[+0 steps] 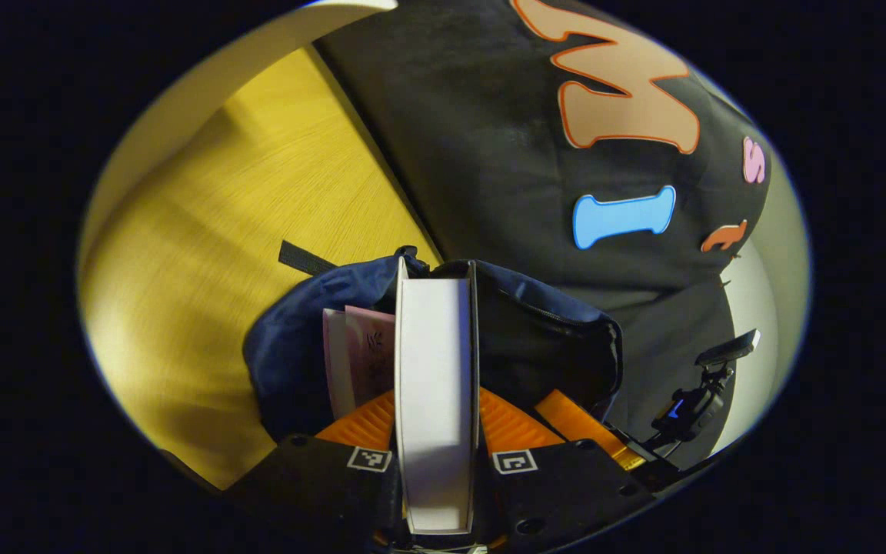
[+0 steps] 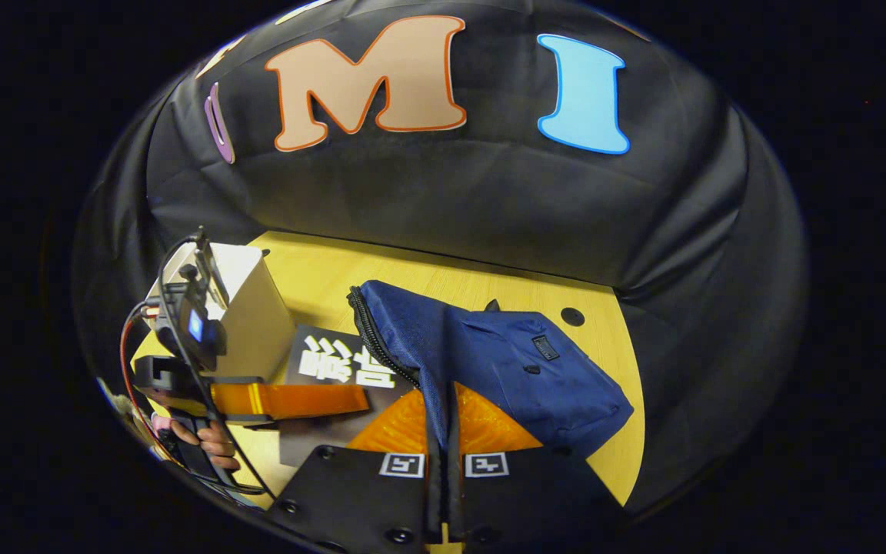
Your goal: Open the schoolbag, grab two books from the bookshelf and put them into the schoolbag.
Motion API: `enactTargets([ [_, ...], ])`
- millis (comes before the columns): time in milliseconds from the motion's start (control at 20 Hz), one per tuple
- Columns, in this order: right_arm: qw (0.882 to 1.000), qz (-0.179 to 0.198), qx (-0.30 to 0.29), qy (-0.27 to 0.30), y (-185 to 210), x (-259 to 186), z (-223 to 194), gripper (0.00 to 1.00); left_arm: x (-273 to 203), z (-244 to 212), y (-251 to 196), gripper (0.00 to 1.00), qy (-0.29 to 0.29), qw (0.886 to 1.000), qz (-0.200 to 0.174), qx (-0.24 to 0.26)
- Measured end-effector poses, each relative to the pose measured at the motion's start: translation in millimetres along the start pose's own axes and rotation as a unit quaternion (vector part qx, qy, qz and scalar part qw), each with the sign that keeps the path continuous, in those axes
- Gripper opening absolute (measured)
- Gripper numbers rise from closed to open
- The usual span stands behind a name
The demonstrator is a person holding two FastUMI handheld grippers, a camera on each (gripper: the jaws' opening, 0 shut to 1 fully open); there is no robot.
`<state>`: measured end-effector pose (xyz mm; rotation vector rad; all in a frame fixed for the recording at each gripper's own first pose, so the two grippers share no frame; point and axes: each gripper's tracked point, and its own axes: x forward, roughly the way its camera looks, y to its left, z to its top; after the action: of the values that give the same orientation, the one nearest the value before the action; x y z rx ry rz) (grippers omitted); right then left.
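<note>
Left gripper point(image 1: 437, 431) clamps a white book point(image 1: 435, 385) upright, entering the schoolbag point(image 2: 520, 369) mouth beside a book point(image 1: 358, 358) already inside. Right gripper point(image 2: 443, 438) pinches the schoolbag's rim on the surface point(image 2: 428, 281); next: lower, release

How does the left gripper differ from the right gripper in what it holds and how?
The left gripper clamps a thick book, edge up, at the bag's mouth; the right gripper pinches thin blue fabric of the schoolbag, holding it open. The left's fingers stand wider apart, the right's almost together. Both are shut on something.
</note>
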<state>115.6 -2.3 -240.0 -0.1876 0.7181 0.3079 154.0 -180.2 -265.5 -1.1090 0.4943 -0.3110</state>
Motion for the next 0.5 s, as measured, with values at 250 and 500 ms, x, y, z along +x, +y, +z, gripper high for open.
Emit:
enactTargets([
  [250,1.000,0.011,-0.017,-0.003,14,3,-5,0.05,26,-15,1,0.33,0.010,1.000,-0.021,-0.005],
  [500,1.000,0.023,-0.017,-0.001,25,6,-12,0.05,66,-28,4,0.34,0.030,0.999,-0.025,0.006],
])
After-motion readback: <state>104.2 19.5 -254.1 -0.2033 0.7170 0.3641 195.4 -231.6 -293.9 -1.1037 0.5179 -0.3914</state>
